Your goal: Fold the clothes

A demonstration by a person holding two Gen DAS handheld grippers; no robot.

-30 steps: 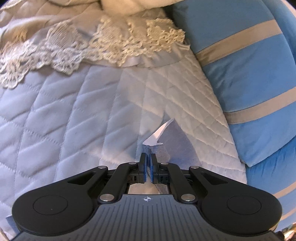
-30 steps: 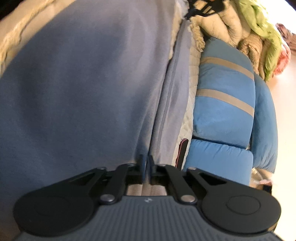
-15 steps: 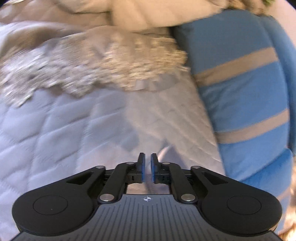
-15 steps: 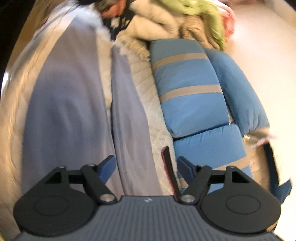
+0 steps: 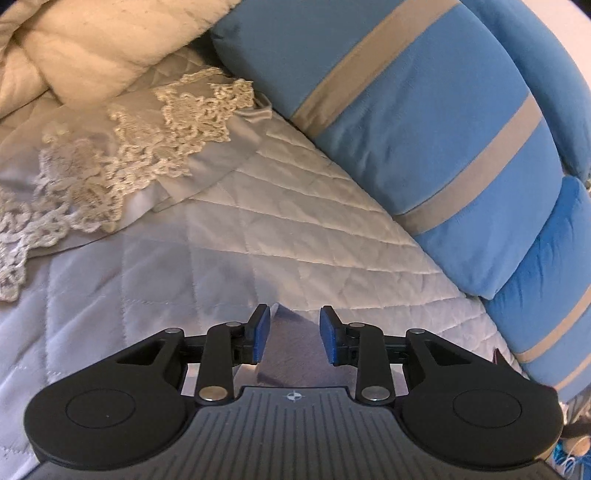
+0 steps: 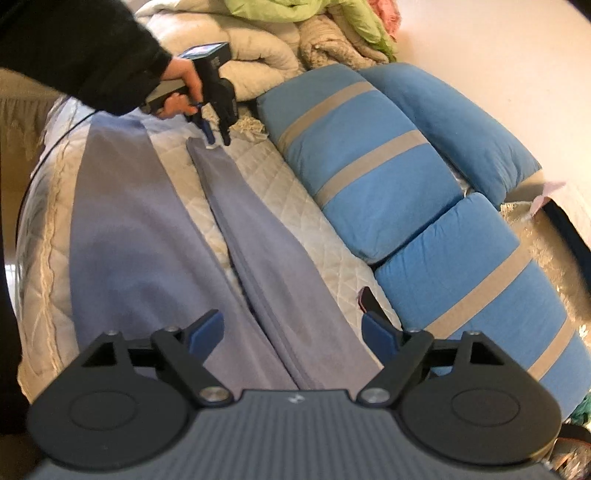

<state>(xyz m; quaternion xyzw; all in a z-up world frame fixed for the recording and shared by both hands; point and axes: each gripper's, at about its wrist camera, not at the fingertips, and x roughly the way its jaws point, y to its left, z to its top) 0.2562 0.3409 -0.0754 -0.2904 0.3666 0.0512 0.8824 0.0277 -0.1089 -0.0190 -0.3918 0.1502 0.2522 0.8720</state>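
Lying lengthwise on the quilted bedspread (image 6: 258,173), the lavender garment (image 6: 280,273) stretches from the near edge of the right wrist view toward 12 o'clock, a narrow strip of it folded beside a broader panel at 9 o'clock. The right claw (image 6: 293,326) hovers over the near end of that strip with its blue-padded fingers spread wide, gripping nothing. At the far end, around 11 o'clock, the left claw (image 6: 218,138) points down at the tip of the strip; a hand (image 6: 181,88) in a dark sleeve (image 6: 85,48) holds its handle. From this view its fingertips sit right at the fabric's end, but whether they touch it I cannot tell.

In the left wrist view the left claw (image 5: 294,334) stands partly parted, a moderate gap between its blue pads (image 5: 261,334), with the pointed end of the lavender garment (image 5: 291,347) lying between and below them, not pinched. Beyond it, a lace-trimmed cloth (image 5: 147,147) lies at 10 o'clock and a cream comforter (image 5: 85,48) is bunched at 11 o'clock. Blue cushions with tan stripes (image 5: 436,140) run along the bedspread's edge from 1 to 4 o'clock. In the right wrist view a green cloth (image 6: 295,11) tops a pile at 12 o'clock.
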